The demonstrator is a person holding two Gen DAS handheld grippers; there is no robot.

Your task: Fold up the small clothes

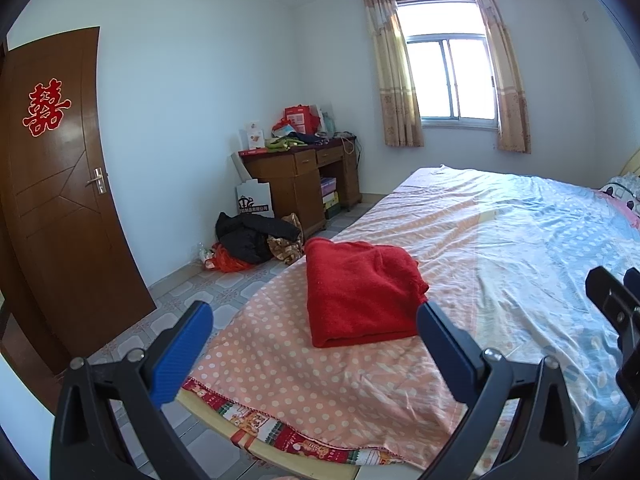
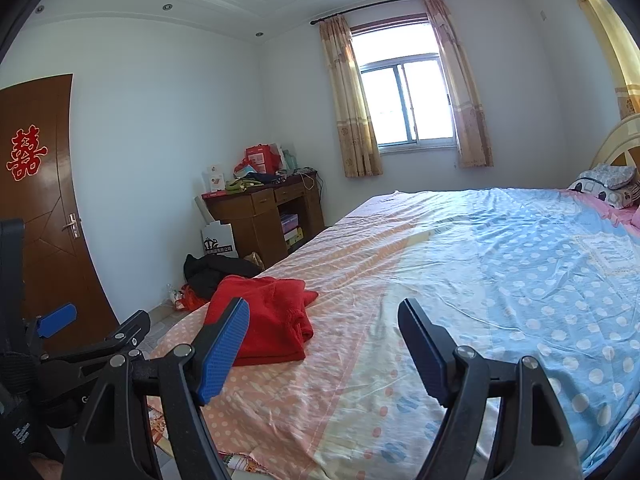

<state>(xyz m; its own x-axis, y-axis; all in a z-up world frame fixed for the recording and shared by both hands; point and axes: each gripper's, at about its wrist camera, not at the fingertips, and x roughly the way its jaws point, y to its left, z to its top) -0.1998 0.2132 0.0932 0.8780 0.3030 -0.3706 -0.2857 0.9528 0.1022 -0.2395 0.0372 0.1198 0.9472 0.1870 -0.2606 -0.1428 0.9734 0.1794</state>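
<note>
A red garment (image 1: 360, 292) lies folded into a rough rectangle on the bed's pink polka-dot sheet (image 1: 280, 368), near the foot corner. It also shows in the right wrist view (image 2: 268, 320). My left gripper (image 1: 316, 316) is open and empty, held just short of the garment. My right gripper (image 2: 324, 316) is open and empty, to the right of the garment and above the sheet. The left gripper also shows at the left edge of the right wrist view (image 2: 96, 320).
The bed (image 2: 500, 280) has a blue dotted half and pillows (image 2: 604, 184) at the head. A wooden desk (image 1: 304, 176) with clutter stands by the wall. Dark clothes (image 1: 252, 240) lie on the tiled floor. A brown door (image 1: 60, 184) is at the left.
</note>
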